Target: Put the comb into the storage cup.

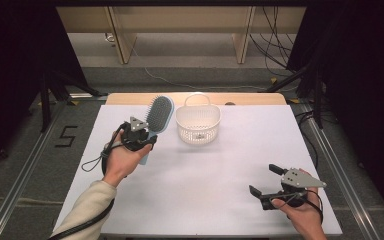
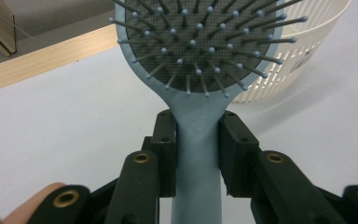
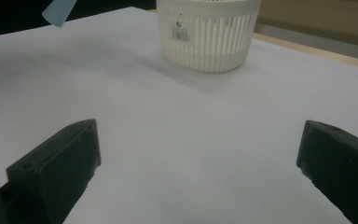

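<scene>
My left gripper (image 2: 198, 154) has its jaws clamped on the handle of the blue hairbrush (image 2: 200, 60), lifted off the white table (image 1: 200, 180) at far left, bristles up, just left of the white basket (image 1: 198, 125). My right gripper (image 1: 267, 182) rests near right, jaws wide apart, holding nothing.

Held item: blue hairbrush (image 2: 196, 154), handle clamped between both jaws of the left gripper (image 2: 196, 140).
Brush head: beyond the jaw tips, bristles facing the camera.
Background: white basket (image 2: 307, 56), beyond the right jaw, behind the brush head.
Surface: white table (image 2: 65, 116).
</scene>
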`<state>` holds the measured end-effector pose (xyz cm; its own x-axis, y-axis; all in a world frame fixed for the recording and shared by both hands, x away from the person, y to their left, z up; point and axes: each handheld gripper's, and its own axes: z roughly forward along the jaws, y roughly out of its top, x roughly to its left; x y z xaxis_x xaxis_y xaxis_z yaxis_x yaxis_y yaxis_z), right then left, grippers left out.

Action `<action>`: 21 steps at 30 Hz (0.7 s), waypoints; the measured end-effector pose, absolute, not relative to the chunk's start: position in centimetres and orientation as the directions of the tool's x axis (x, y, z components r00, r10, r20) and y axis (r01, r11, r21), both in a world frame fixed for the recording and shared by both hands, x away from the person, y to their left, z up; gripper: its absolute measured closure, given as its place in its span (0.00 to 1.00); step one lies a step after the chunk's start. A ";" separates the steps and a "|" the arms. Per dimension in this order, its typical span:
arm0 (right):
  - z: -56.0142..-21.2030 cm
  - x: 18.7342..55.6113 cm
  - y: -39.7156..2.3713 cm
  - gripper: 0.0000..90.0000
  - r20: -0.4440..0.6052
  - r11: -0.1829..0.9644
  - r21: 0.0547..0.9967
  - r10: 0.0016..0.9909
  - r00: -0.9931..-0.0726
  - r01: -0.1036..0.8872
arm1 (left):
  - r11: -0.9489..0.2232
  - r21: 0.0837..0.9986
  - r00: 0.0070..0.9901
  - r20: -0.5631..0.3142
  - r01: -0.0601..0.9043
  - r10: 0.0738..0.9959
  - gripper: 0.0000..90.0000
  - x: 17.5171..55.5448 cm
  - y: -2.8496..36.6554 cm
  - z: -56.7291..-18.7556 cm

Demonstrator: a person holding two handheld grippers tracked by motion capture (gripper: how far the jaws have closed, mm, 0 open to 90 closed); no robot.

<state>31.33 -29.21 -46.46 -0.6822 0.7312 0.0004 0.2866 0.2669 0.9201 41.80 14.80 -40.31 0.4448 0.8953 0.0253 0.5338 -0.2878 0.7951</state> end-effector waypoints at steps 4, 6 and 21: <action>-46.5 31.3 -29.2 0.00 0.001 0.266 0.920 0.732 -0.682 0.287 | -0.285 0.802 0.442 0.030 0.524 0.896 0.78 41.8 14.8 -40.3; -46.5 31.3 -29.2 0.00 0.000 0.268 0.920 0.731 -0.682 0.286 | -0.284 0.805 0.443 0.030 0.520 0.896 0.78 41.8 14.9 -40.3; -46.5 31.3 -29.2 0.00 0.003 0.265 0.920 0.732 -0.681 0.289 | -0.259 0.830 0.443 0.016 0.495 0.897 0.78 41.9 15.0 -40.3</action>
